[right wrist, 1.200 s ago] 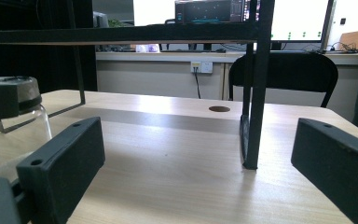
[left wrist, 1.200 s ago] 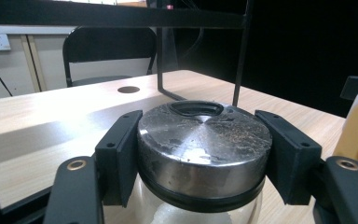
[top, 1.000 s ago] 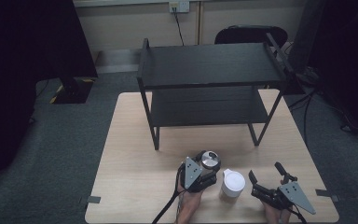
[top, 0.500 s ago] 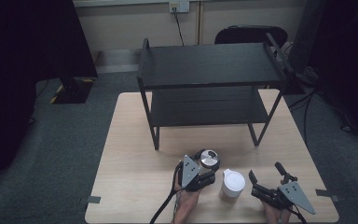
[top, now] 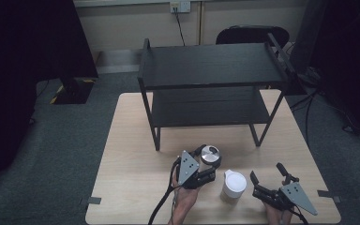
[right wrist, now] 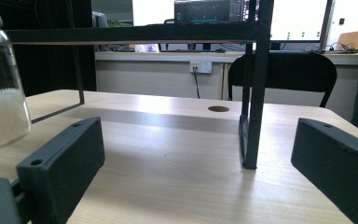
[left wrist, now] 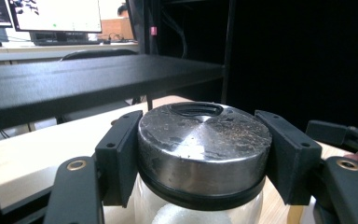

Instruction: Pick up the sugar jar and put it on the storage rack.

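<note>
The left gripper (top: pixel 209 169) is clamped on a glass jar (top: pixel 210 155) at its steel lid (left wrist: pixel 204 140), one jaw pressed against each side of the lid. The jar holds a white granular fill and sits near the front edge of the table (top: pixel 131 154), left of centre and just in front of the shelf rack (top: pixel 211 70). The high view does not settle whether the jar's base touches the table top.

The right gripper (top: pixel 269 180) rests on the near right part of the table, jaws spread wide with nothing between them.

Step in hand, as judged: carrying the gripped jar, most likely to the rack.

Next move calls for:
- Keep the clamp firm; the lid is smooth metal and could slip.
- Keep the jar upright.
- Clear the white cup (top: pixel 234 183) just to the right of the jar.
- Pass under or over the rack's front edge without striking it.

Count:
- Jar: one.
- White cup: one.
- Rack: one, two tiers, both bare.
- Grippers: two.
- Chair (top: pixel 251 35) beyond the table: one.
</note>
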`<state>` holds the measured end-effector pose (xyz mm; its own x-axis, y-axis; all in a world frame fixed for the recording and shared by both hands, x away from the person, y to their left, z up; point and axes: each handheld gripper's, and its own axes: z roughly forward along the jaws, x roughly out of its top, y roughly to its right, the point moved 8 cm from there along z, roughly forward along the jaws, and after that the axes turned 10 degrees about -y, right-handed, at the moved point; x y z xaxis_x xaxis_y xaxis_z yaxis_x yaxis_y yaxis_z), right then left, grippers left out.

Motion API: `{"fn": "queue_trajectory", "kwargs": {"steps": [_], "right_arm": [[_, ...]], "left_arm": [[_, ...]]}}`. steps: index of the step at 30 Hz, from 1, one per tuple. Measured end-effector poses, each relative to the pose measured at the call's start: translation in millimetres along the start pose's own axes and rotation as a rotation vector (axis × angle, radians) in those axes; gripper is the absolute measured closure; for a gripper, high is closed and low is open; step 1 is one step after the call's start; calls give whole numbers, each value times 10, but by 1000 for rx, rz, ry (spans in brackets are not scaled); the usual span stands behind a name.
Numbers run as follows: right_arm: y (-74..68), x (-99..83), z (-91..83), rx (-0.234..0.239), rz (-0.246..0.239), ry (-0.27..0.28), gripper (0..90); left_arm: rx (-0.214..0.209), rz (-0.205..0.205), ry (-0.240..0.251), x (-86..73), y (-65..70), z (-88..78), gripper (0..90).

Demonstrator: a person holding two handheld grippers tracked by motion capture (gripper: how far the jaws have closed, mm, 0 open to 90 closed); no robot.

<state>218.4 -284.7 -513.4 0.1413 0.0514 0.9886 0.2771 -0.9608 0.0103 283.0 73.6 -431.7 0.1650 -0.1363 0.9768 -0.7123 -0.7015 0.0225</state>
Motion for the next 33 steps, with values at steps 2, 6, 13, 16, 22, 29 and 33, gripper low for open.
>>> {"fn": "queue_trajectory", "kwargs": {"steps": [2, 6, 13, 16, 22, 29, 33], "right_arm": [[0, 0, 0, 0, 0, 0, 15], [0, 0, 0, 0, 0, 0, 16], [0, 0, -1, 0, 1, -1, 15], [0, 1, -1, 0, 0, -1, 15], [-1, 1, -1, -1, 0, -1, 15], [0, 1, -1, -1, 0, -1, 15], [0, 1, -1, -1, 0, -1, 15]], "left_arm": [[-5, 1, 3, 41, -14, -16, 355], [-22, 9, 14, 144, -73, -35, 355], [-32, 36, 39, 390, -159, -86, 354], [-37, 46, 39, 468, -195, -95, 355], [-43, 42, 68, 637, -248, -129, 355], [-60, 50, 84, 811, -261, -154, 355], [-55, 55, 93, 943, -291, -177, 355]]}}
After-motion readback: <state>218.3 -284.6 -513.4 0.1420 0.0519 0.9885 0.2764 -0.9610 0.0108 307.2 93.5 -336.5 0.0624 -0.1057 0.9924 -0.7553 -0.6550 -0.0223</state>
